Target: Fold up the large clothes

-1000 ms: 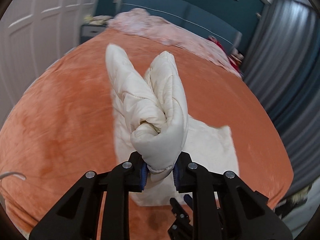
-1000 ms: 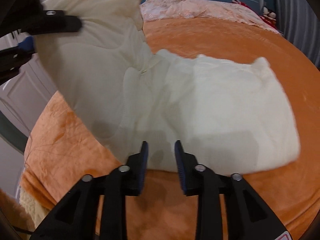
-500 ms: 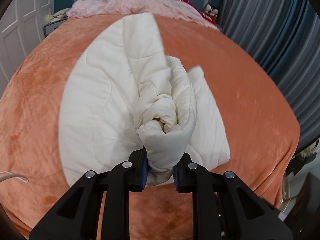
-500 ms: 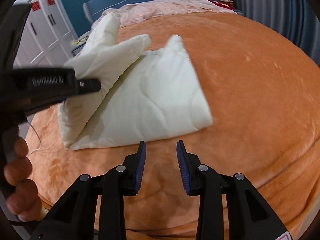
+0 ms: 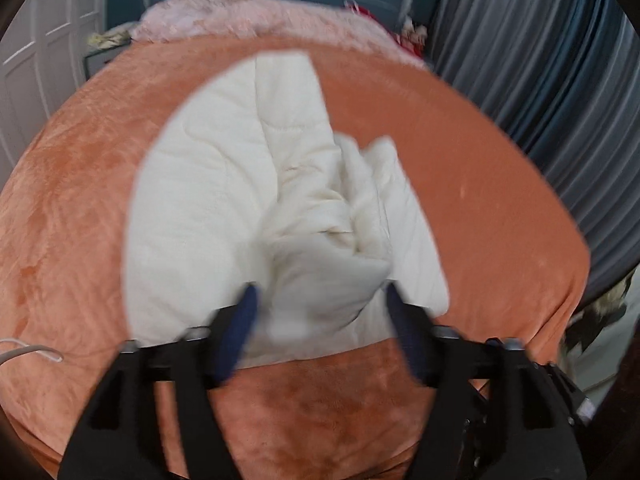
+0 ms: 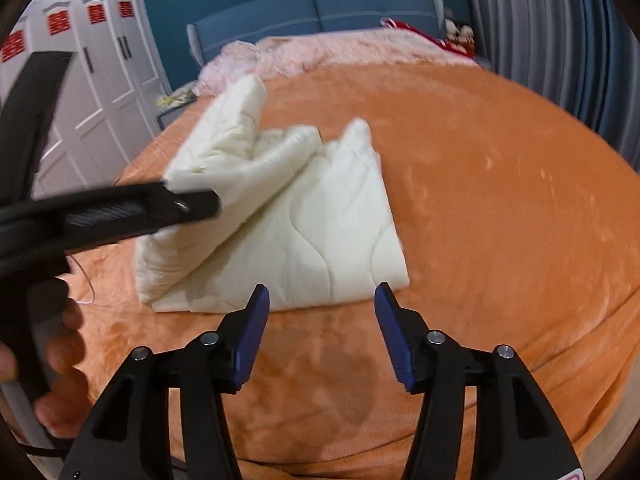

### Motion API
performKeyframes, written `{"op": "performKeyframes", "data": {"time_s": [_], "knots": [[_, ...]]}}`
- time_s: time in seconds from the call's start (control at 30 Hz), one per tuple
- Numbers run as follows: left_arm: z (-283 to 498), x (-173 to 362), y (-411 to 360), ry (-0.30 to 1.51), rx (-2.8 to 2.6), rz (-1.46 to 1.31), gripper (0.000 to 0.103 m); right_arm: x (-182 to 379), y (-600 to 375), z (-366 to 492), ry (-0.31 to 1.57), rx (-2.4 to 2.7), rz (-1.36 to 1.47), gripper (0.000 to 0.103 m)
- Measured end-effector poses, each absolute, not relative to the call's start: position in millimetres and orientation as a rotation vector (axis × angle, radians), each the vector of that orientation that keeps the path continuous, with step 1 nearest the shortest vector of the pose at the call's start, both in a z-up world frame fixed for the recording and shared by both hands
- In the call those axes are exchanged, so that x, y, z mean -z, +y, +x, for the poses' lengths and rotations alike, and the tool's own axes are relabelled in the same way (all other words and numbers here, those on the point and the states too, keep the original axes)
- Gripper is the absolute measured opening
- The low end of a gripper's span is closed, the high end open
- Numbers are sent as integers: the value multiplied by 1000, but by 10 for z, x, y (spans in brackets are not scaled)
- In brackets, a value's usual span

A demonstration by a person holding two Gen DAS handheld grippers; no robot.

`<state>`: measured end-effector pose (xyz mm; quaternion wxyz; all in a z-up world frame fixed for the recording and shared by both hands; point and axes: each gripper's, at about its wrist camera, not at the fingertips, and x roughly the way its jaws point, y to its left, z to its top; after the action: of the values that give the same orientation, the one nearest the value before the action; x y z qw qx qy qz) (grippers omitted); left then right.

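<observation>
A bedroom with a dark teal wall, a blue padded headboard (image 6: 320, 8) and grey-blue curtains (image 6: 560, 40) down the right side holds a wide bed covered by an orange plush blanket (image 6: 500, 200). White wardrobe doors (image 6: 100, 80) with red paper cutouts stand on the left. No box, basket or other container shows in either view.

A cream quilted comforter (image 6: 320, 240) lies on the near left part of the orange blanket, partly folded: a flat layer rests on the bed, and a bunched, raised flap sits over its left part. A crumpled pink blanket (image 6: 340, 52) runs across the head of the bed, well apart from the comforter, with red items near the curtain-side corner. A thin white cord (image 5: 32, 350) lies on the orange blanket at the left edge of the left wrist view.

The left gripper (image 5: 320, 312) has its fingers spread wide, with the raised bunch of the comforter between them. The picture is blurred there, so whether a pad touches the cloth cannot be told. In the right wrist view this tool comes in from the left, above the flap, with a bare hand (image 6: 52, 380) on its grip.

The right gripper (image 6: 322, 300) is spread wide and holds nothing, standing just in front of the comforter's near edge. To the right of the comforter and toward the foot, the orange blanket is bare out to its rim.
</observation>
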<state>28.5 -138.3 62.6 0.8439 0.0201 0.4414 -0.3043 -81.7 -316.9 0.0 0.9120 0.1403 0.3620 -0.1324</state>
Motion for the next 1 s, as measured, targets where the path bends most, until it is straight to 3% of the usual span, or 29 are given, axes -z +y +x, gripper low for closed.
{"op": "performKeyframes", "data": {"time_s": [0.03,0.07,0.2,0.4,0.57,0.77,0.83,0.87,0.9,0.97,1.0], "knots": [[288,-682,-1266,916,630,15,86,-30,-3153,-815,740,269,278,58],[294,-719,-1154,907,623,-12,88,-79,-3121,-808,729,265,263,59],[424,-687,-679,937,546,-74,89,-282,-3053,-751,688,218,258,64],[531,-185,-135,1072,447,-135,89,-651,-3029,-422,625,131,298,73],[481,65,-141,1104,443,-88,89,-640,-2869,27,704,140,184,73],[527,302,-299,1125,453,-35,89,-396,-2913,366,820,152,243,72],[570,367,-313,1132,440,-28,89,-304,-2911,468,866,145,247,60],[581,372,-322,1131,433,-27,87,-283,-2912,508,879,149,238,42],[600,378,-327,1128,428,-26,86,-272,-2921,551,892,150,230,31],[658,348,-343,1125,420,-33,76,-380,-2995,547,861,124,267,23],[680,328,-351,1126,421,-38,75,-470,-3037,522,835,109,293,20]]}}
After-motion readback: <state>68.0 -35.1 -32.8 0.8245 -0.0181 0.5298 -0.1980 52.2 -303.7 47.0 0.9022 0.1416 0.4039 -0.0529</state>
